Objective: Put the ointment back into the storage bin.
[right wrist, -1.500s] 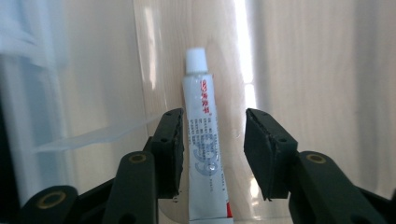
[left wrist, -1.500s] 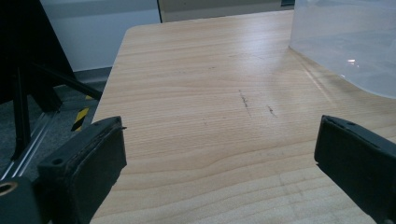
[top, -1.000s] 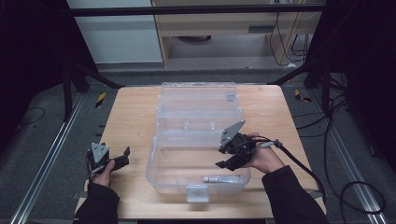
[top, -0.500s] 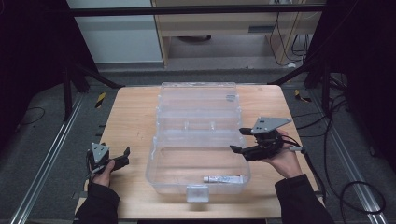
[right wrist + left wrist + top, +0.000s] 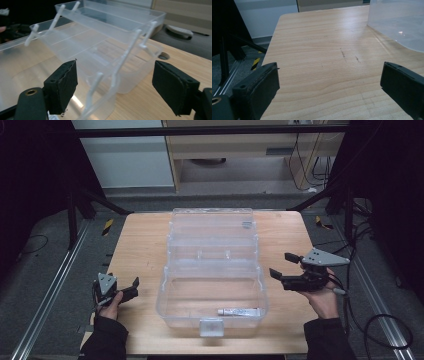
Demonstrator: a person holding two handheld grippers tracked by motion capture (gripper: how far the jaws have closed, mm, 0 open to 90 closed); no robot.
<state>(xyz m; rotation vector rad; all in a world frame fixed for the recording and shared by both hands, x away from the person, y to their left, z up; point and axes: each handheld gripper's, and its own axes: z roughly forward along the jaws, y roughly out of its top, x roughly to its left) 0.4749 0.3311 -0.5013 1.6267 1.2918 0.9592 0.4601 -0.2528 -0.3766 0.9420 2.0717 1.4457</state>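
Risk: right gripper (image 5: pixel 285 266), jaws just opened and empty, at 3 o'clock of clear box (image 5: pixel 212 270); could knock raised tray (image 5: pixel 110 22). Left gripper (image 5: pixel 131 287) spread, idle.

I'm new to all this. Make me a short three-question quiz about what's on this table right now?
1. True or false: the small tube lies inside the clear box.
2. Which gripper is nearer the box: (a) left gripper or (b) right gripper?
3. Fill in: the right gripper's jaws have just been opening and hold ____.

Key: 1 true; 2 b; 3 nothing.
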